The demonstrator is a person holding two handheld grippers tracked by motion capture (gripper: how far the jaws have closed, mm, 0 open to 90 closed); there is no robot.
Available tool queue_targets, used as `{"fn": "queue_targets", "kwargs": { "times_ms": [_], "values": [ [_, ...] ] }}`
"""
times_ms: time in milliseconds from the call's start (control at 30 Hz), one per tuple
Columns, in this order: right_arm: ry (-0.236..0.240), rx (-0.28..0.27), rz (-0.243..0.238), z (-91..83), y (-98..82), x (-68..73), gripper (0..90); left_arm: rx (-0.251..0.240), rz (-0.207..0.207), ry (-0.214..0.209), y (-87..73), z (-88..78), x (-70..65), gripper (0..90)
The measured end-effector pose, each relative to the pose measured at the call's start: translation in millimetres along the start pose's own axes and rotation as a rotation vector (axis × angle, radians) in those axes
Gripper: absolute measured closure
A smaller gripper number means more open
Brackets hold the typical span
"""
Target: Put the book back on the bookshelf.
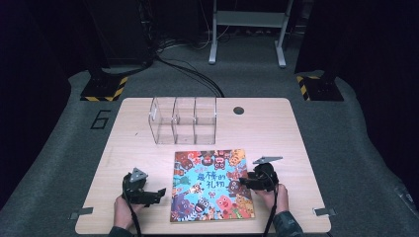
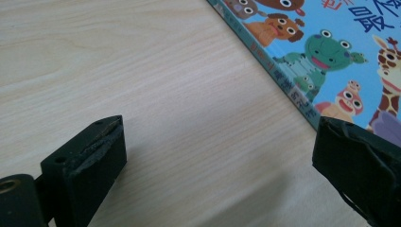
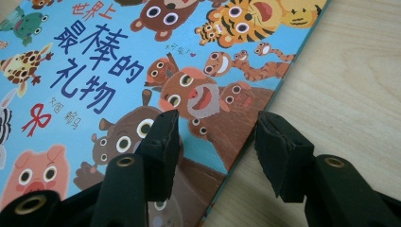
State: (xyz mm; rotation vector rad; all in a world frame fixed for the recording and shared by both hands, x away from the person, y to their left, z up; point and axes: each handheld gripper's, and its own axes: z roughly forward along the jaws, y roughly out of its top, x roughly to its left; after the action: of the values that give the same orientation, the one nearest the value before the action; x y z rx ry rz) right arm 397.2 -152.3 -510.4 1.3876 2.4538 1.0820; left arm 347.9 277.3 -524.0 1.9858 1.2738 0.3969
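A picture book with cartoon animals on a blue cover lies flat on the wooden table, near the front edge, between the two hands. The left gripper is low over the bare wood just beside the book's left edge, and its jaws stand wide apart with nothing between them. The right gripper is at the book's right edge; its jaws are almost together, one over the cover and one over the wood, gripping nothing. A clear box with three compartments stands behind the book.
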Motion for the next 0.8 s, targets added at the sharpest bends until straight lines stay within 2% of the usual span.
{"fn": "queue_targets", "kwargs": {
  "times_ms": [33,67,100,200,233,300,333,367,400,433,500,533,567,633,667,800],
  "values": [
    [-0.001,0.0,0.0,0.1,0.2,0.2,50.0,0.001,0.009,0.004,0.4,1.9,-0.6,3.6],
    [-0.001,0.015,0.013,-0.5,0.7,1.2,50.0,-0.003,-0.001,0.01,0.7,4.5,-3.3,2.4],
    [-0.001,0.015,0.013,-0.5,0.7,1.2,50.0,0.002,0.019,0.013,1.6,6.2,-4.2,2.4],
    [0.003,0.025,0.0,-0.1,3.2,-1.1,49.3,0.001,0.022,0.034,4.2,10.7,-7.8,1.6],
    [0.005,0.025,0.003,0.2,3.7,-1.2,48.1,0.008,0.023,0.032,5.4,12.0,-9.1,0.8],
    [0.015,0.029,0.003,1.0,4.9,-1.1,41.6,0.028,0.067,0.046,7.1,14.4,-11.0,0.0],
    [0.018,0.031,0.011,1.4,5.4,-0.7,40.0,0.011,0.053,0.047,7.0,16.6,-13.3,0.0],
    [0.032,0.041,0.023,1.6,7.7,-2.2,35.9,0.006,0.059,0.059,6.9,18.1,-15.0,0.0],
    [0.032,0.041,0.023,1.6,7.7,-2.2,35.9,0.013,0.073,0.07,6.9,18.2,-15.5,0.0],
    [0.031,0.027,0.01,2.1,9.0,-4.5,35.1,-0.007,0.067,0.072,5.9,19.2,-15.4,0.0],
    [0.031,0.048,0.025,0.7,13.3,-6.6,30.7,-0.014,0.069,0.077,5.4,19.6,-15.7,0.0],
    [0.036,0.059,0.014,-0.1,15.2,-8.1,28.7,-0.014,0.07,0.076,5.3,19.6,-15.6,0.0],
    [0.049,0.083,0.013,0.3,20.0,-10.1,21.1,-0.013,0.073,0.073,5.2,19.7,-15.9,0.0],
    [0.056,0.096,0.016,1.1,23.0,-11.2,21.0,-0.01,0.078,0.077,5.1,19.9,-16.2,0.0],
    [0.065,0.12,0.019,3.6,28.8,-12.4,19.2,-0.008,0.079,0.079,5.2,19.8,-16.3,0.0],
    [0.058,0.148,0.018,8.9,36.1,-10.7,19.0,0.003,0.09,0.084,5.3,19.4,-16.3,0.1]
  ]
}}
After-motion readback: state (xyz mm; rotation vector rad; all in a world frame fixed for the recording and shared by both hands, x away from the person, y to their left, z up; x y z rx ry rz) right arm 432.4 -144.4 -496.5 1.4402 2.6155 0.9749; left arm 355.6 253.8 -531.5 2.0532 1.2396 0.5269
